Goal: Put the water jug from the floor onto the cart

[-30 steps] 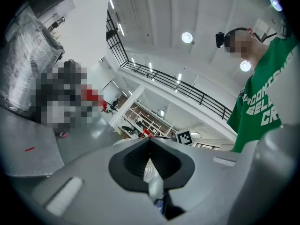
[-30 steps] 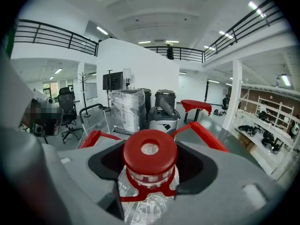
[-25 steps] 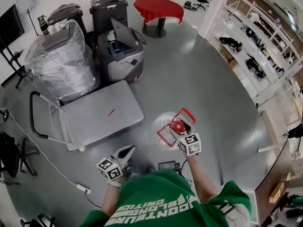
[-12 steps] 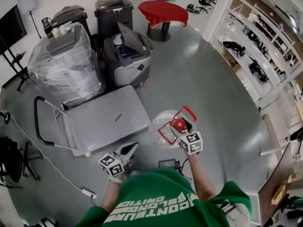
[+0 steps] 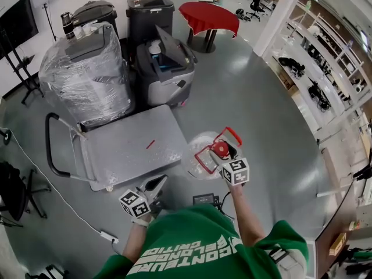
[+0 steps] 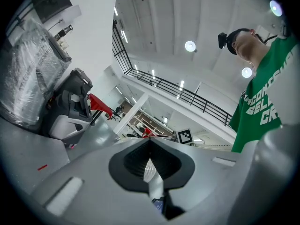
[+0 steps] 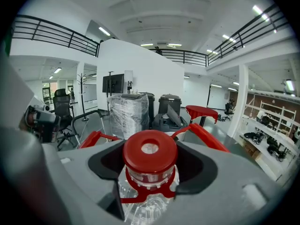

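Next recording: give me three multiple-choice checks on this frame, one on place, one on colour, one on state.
1. Where is the jug?
A on the cart
B off the cart, to its right
C under the cart

2. Its cap is:
A blue
B red
C white

3. The right gripper is:
A open
B shut on nothing
C shut on the jug's neck

1 B: the head view shows the jug beside the cart, not on it.
2 B: the right gripper view shows a red cap.
3 C: the jaws clasp the neck below the cap.
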Demonstrator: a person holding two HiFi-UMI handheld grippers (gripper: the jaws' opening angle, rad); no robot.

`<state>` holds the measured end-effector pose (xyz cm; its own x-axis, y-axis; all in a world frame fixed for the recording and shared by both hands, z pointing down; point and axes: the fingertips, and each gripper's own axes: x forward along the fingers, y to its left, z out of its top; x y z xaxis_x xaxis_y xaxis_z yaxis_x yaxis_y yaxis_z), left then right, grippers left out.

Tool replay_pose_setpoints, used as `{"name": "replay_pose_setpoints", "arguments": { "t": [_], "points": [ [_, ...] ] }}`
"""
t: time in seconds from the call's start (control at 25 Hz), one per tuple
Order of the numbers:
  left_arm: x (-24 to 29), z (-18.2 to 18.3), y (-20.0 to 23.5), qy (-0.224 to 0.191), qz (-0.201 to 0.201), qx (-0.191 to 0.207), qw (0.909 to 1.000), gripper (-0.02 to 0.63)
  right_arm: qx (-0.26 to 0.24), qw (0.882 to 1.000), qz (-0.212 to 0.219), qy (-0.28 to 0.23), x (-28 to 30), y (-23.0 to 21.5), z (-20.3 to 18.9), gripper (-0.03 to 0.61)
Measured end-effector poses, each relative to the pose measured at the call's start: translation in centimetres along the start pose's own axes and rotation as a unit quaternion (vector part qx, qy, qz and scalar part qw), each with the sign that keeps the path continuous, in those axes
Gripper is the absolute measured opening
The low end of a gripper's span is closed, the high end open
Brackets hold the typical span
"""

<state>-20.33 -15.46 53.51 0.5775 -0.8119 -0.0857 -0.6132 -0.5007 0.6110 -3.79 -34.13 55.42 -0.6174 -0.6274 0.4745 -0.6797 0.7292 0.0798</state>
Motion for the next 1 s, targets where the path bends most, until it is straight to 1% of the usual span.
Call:
{"name": "replay_pose_setpoints", "arguments": {
  "t": [0.24, 0.56, 0.84, 1.0],
  "points": [
    [-2.7, 1.5, 2.0, -0.010, 0.015, 0.004, 0.9998, 0.014, -0.004, 1.000, 0.014, 0.005, 2.2, 2.9, 1.1, 0.298],
    [-5.7, 2.7, 3.1, -0.037, 0.040, 0.002, 0.9985, 0.014, -0.012, 0.999, 0.053, 0.004, 4.9, 6.6, 2.9, 0.298],
    [-8.3, 3.6, 4.2, -0.067, 0.077, 0.011, 0.9947, 0.014, -0.038, 0.995, 0.092, 0.003, 8.2, 9.5, 4.3, 0.298],
    [-9.3, 4.3, 5.2, -0.074, 0.092, 0.017, 0.9928, 0.014, -0.052, 0.992, 0.112, 0.004, 10.3, 11.1, 4.9, 0.298]
  ]
}}
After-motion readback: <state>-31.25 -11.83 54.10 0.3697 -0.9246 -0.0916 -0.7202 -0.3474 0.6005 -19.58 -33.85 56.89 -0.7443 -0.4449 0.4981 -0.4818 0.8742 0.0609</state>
